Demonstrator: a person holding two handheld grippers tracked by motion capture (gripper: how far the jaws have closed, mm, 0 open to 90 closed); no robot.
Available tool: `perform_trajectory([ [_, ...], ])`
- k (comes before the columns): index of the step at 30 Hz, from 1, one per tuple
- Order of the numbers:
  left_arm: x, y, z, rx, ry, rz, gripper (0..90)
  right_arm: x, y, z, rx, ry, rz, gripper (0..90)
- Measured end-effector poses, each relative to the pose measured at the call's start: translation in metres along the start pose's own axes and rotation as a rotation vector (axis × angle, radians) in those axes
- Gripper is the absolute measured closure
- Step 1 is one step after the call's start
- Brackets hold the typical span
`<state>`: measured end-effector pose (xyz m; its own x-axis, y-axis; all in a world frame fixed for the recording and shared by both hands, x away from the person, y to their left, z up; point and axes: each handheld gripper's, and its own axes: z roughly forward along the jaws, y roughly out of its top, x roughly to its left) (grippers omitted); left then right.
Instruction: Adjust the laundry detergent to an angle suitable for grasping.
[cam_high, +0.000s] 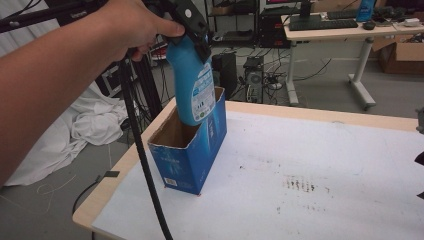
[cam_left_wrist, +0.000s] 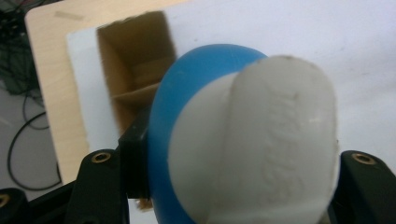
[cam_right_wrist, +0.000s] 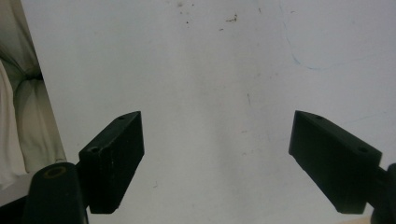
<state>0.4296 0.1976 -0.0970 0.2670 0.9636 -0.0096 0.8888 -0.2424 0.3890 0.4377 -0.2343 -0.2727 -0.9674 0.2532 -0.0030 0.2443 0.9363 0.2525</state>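
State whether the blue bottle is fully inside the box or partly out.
Partly out: the bottle stands upright with only its base below the box rim, held by the left gripper.

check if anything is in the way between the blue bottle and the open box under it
Nothing visible. The blue bottle, clamped in the left tool, hangs with its base at the open box mouth; the interior looks empty.
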Motion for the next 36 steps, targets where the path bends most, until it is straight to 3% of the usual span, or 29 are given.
perform_trajectory([
  [9, 0.019, -0.008, 0.000, -0.010, 0.038, -0.075, 38.0, 0.000, 0.003, 0.000, 0.002, -0.005, -0.005, 18.0],
  [15, 0.025, -0.010, 0.011, 0.001, 0.058, -0.108, 37.9, 0.001, 0.003, 0.001, 0.012, -0.008, -0.005, 18.1],
  [36, 0.038, -0.019, 0.057, 0.043, 0.068, -0.159, 37.9, 0.000, 0.001, 0.002, 0.016, -0.006, 0.000, 18.1],
])
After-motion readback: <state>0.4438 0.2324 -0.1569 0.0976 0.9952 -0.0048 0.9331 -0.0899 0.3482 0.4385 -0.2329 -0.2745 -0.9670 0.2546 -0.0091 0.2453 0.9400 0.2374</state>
